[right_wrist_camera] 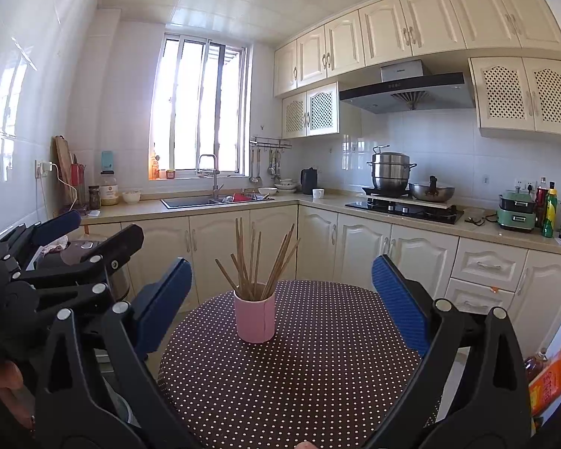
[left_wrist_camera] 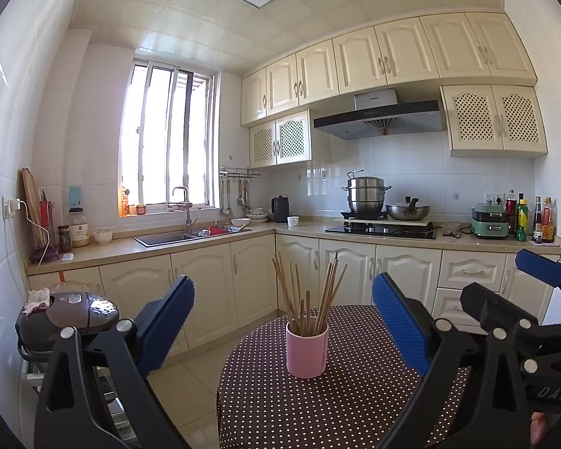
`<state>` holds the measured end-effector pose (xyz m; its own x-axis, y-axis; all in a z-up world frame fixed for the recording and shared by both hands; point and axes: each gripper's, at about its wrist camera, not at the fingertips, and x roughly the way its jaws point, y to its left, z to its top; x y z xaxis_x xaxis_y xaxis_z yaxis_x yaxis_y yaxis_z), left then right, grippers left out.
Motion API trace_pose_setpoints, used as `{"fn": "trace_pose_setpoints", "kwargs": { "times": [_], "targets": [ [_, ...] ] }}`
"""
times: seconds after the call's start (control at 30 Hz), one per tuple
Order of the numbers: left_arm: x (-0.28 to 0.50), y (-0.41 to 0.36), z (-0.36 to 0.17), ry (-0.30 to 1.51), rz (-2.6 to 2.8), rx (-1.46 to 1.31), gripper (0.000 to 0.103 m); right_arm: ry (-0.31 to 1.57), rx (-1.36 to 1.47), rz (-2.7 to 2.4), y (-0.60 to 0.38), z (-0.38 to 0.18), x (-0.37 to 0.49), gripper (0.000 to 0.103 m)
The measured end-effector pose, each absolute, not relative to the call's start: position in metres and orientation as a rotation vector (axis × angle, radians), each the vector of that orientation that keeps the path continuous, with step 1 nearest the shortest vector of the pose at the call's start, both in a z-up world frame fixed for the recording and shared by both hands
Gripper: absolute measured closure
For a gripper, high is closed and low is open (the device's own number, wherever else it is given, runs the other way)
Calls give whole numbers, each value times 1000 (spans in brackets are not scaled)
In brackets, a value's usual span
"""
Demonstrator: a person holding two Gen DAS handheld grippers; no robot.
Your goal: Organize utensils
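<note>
Both grippers, left (left_wrist_camera: 283, 321) and right (right_wrist_camera: 282, 299), spread, empty. Chopsticks (left_wrist_camera: 306, 295) splayed in cup (left_wrist_camera: 306, 351), table (left_wrist_camera: 355, 404) 12 o'clock. Risk: sideways nudge tips cup, scatters sticks.

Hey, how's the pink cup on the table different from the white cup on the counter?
The pink cup stands on the polka-dot table close to both hand-held grippers; the white cup sits far back on the counter beside the black kettle. The pink cup holds a fan of wooden chopsticks; nothing sticks out of the white cup. The pink cup looks taller and narrower. Both stand upright.
</note>
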<state>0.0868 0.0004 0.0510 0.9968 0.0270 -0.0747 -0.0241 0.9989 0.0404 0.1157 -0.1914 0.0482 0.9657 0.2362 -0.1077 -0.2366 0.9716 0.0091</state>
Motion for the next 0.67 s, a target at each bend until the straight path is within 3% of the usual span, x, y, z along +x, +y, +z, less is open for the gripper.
{"fn": "trace_pose_setpoints", "kwargs": {
  "times": [0.67],
  "targets": [
    [119,1,36,155,24,44,9,175,18,239,-193,31,141,8]
  ]
}}
